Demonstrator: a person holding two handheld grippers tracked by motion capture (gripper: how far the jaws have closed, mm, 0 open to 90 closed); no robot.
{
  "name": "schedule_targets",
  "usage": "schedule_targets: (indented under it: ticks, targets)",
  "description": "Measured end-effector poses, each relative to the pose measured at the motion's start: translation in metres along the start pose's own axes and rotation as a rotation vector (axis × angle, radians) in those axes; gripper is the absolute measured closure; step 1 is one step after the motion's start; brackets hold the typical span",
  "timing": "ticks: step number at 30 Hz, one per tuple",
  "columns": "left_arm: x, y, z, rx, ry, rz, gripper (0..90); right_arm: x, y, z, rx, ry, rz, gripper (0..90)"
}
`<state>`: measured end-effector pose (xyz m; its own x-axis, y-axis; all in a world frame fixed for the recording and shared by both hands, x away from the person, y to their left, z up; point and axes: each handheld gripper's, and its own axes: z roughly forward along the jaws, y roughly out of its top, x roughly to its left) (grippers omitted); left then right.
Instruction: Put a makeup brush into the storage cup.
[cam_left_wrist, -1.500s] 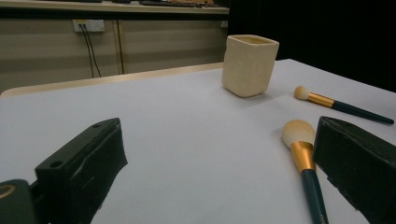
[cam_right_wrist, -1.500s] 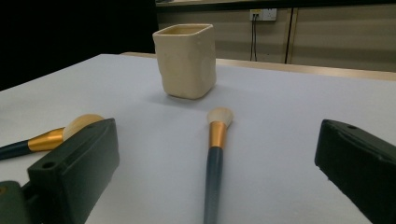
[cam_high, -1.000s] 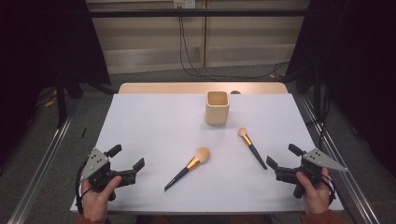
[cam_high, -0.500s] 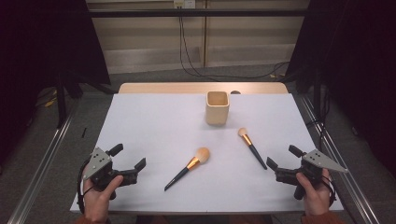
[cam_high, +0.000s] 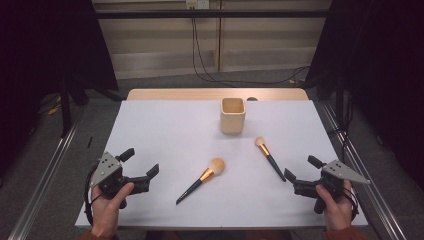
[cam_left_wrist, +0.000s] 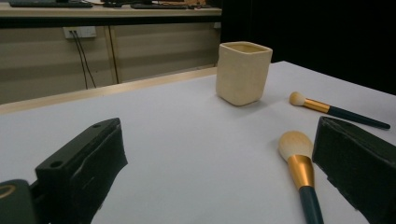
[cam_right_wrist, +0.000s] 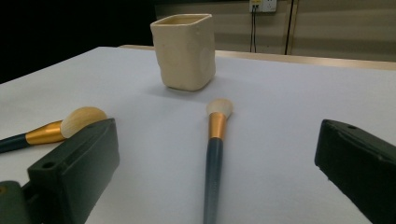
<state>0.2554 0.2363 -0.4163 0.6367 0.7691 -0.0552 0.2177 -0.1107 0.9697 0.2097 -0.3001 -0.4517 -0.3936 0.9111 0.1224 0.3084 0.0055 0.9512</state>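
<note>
A cream square cup (cam_high: 233, 115) (cam_left_wrist: 243, 72) (cam_right_wrist: 184, 44) stands upright toward the back of the white table (cam_high: 165, 130). Two makeup brushes with dark handles and gold ferrules lie flat on it. The larger brush (cam_high: 201, 179) (cam_left_wrist: 299, 164) (cam_right_wrist: 56, 127) lies mid-front, its head toward the cup. The slimmer brush (cam_high: 268, 158) (cam_left_wrist: 337, 110) (cam_right_wrist: 215, 140) lies to its right. My left gripper (cam_high: 140, 165) (cam_left_wrist: 224, 172) rests open at the front left, left of the larger brush. My right gripper (cam_high: 302, 168) (cam_right_wrist: 217, 177) rests open at the front right, its jaws standing either side of the slim brush's handle end.
A wooden strip (cam_high: 215, 94) borders the table's far edge, with cables (cam_high: 205, 60) and a wall socket (cam_high: 196, 4) behind. Metal rails (cam_high: 45, 175) run along both sides of the table. Dark curtains hang left and right.
The left gripper has shifted slightly. The right gripper, brushes and cup have not moved.
</note>
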Motion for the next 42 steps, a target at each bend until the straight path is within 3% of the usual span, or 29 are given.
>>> schedule_targets:
  ticks: [5,8,11,42]
  targets:
    - [-0.007,0.005,0.008,0.001,-0.031,0.023,2.4,0.001,0.0,0.001,0.001,0.003,-0.003,0.0]
    - [-0.009,0.006,0.011,-0.005,-0.049,0.012,2.4,0.001,0.0,0.001,0.003,0.001,-0.002,0.0]
    - [-0.013,0.007,0.018,0.009,-0.104,0.013,2.3,0.0,0.0,0.001,-0.001,-0.001,0.001,0.0]
    - [-0.026,0.024,0.073,0.028,-0.153,0.071,2.2,0.001,0.001,0.001,-0.003,0.007,-0.001,0.0]
